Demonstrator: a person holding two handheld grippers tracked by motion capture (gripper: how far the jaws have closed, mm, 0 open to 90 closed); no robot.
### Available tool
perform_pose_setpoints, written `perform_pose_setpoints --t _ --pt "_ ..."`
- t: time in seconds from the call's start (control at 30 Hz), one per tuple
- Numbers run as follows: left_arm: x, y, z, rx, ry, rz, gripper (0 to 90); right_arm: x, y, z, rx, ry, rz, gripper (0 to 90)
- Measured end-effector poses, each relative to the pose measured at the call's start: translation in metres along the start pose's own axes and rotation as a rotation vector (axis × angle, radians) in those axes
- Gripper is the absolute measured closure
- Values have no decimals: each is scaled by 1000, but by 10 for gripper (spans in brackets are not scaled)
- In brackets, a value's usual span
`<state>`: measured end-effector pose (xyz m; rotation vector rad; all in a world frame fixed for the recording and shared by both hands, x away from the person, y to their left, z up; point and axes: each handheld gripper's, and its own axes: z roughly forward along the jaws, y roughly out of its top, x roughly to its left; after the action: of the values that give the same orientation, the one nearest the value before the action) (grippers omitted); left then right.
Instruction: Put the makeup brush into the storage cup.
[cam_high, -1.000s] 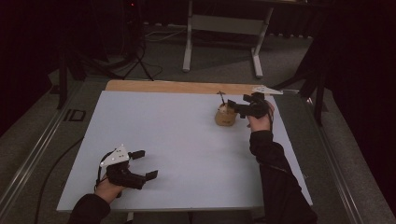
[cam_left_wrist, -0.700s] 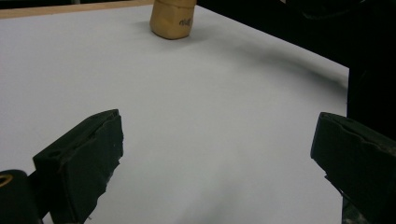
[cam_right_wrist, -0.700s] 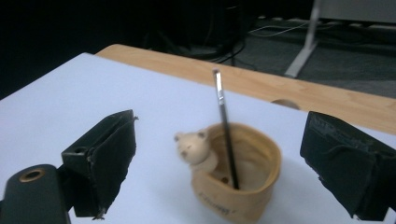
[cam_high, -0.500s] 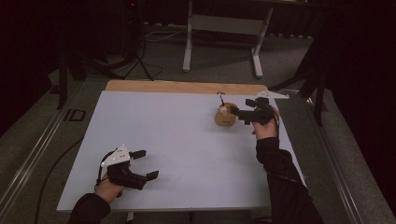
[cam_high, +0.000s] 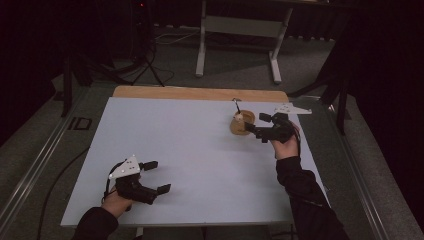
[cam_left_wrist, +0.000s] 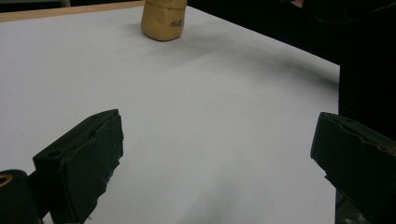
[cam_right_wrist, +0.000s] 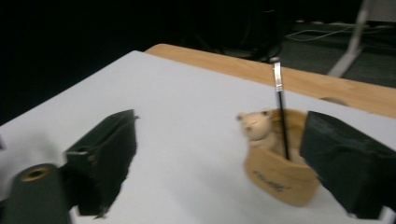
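A tan pot (cam_high: 241, 125) stands at the far right of the white tabletop (cam_high: 190, 145). A black pencil (cam_high: 236, 105) rises from it, and a small pale animal figure (cam_right_wrist: 254, 125) leans on its rim. My right gripper (cam_high: 256, 123) is open just right of the pot, its jaws pointing at it. In the right gripper view the pot (cam_right_wrist: 278, 175) sits close against the right jaw, with the pencil (cam_right_wrist: 280, 112) upright. My left gripper (cam_high: 159, 176) is open near the front left edge, empty. In the left gripper view the pot (cam_left_wrist: 163, 21) stands far off.
A wooden strip (cam_high: 200, 93) runs along the table's far edge. Beyond it stand a white desk frame (cam_high: 237, 30) and a dark stand (cam_high: 145, 45) with cables on the floor. Metal rails (cam_high: 35, 165) line the floor on both sides.
My right gripper has drifted a little toward the near side, staying open beside the pot. The left gripper has barely moved.
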<state>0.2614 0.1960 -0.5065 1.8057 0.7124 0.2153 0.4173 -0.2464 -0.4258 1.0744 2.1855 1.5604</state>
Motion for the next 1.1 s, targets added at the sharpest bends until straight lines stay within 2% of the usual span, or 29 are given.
perform_pose_setpoints --t 0.37,0.53,0.67,0.87,1.1 --pt "-2 1 0 0 -8 5 29 19 -19 -8 0 55 -22 137" --pt "-2 1 -1 1 -18 9 29 26 -26 -16 -5 111 -12 144" --pt "-2 2 -1 2 -17 13 29 34 -33 -23 -18 122 -51 157" --pt "-3 2 -1 1 -21 14 29 46 -42 -30 10 164 -91 158" --pt "-3 3 -4 -1 -19 16 29 60 -51 -40 12 200 -129 158"
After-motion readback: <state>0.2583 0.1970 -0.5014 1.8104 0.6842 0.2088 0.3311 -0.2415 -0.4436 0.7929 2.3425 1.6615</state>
